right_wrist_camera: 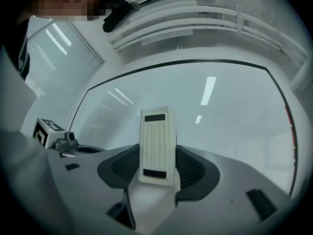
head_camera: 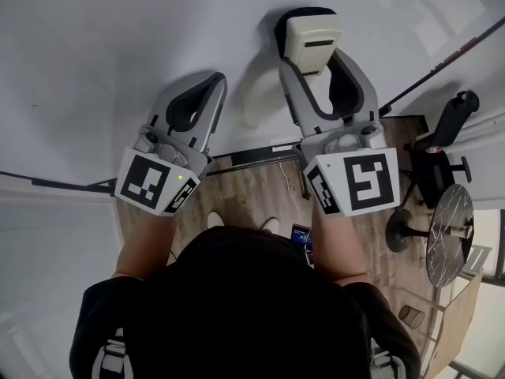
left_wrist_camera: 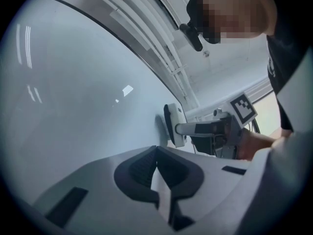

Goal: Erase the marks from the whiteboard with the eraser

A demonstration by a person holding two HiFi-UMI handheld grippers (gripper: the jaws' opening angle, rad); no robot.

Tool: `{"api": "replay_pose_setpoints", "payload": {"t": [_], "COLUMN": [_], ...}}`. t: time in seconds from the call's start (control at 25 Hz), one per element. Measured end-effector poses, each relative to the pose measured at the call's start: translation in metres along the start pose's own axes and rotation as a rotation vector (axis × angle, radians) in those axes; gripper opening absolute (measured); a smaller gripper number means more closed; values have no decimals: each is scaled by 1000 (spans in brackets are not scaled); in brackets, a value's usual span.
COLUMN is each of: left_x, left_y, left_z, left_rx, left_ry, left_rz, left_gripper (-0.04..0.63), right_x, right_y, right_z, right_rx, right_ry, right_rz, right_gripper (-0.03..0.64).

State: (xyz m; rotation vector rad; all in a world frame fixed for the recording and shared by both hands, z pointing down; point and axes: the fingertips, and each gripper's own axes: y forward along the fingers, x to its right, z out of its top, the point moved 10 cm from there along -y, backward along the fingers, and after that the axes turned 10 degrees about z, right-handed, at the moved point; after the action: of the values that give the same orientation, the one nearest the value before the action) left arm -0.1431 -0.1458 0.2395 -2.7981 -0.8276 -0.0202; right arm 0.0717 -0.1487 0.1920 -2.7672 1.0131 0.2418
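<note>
The whiteboard (head_camera: pixel 118 38) fills the upper head view, and I see no marks on it. My right gripper (head_camera: pixel 316 60) is shut on a cream eraser (head_camera: pixel 313 42), whose dark felt face is pressed to the board. In the right gripper view the ribbed eraser (right_wrist_camera: pixel 157 146) stands upright between the dark pads, with the whiteboard (right_wrist_camera: pixel 220 116) behind it. My left gripper (head_camera: pixel 213 84) hovers to the left of it near the board, shut with nothing in it. In the left gripper view the eraser (left_wrist_camera: pixel 174 126) touches the whiteboard (left_wrist_camera: pixel 73 106) beyond the left gripper (left_wrist_camera: pixel 156 151).
The board's dark lower frame (head_camera: pixel 47 181) runs along the left. Below lies a wooden floor (head_camera: pixel 245 192). A black office chair (head_camera: pixel 442 144) and a small round table (head_camera: pixel 450 235) stand at the right.
</note>
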Motion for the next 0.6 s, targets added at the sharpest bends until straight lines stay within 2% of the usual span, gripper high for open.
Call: {"api": "replay_pose_setpoints", "payload": {"t": [0.08, 0.24, 0.48, 0.6], "left_x": [1, -3, -10, -9], "left_y": [-2, -7, -7, -4], "left_z": [1, 5, 6, 7], "left_rx": [3, -2, -6, -6], "left_ry": [0, 1, -2, -1], "left_rz": [9, 28, 34, 30], "left_gripper": [6, 6, 6, 6], "right_x": [-13, -10, -5, 6], "right_y": [13, 28, 33, 29], "right_z": [4, 6, 9, 9], "right_rx": [-14, -27, -20, -24], "right_ry": [-44, -82, -63, -52], "right_rz": [37, 20, 6, -31], "right_gripper": [230, 232, 232, 232]}}
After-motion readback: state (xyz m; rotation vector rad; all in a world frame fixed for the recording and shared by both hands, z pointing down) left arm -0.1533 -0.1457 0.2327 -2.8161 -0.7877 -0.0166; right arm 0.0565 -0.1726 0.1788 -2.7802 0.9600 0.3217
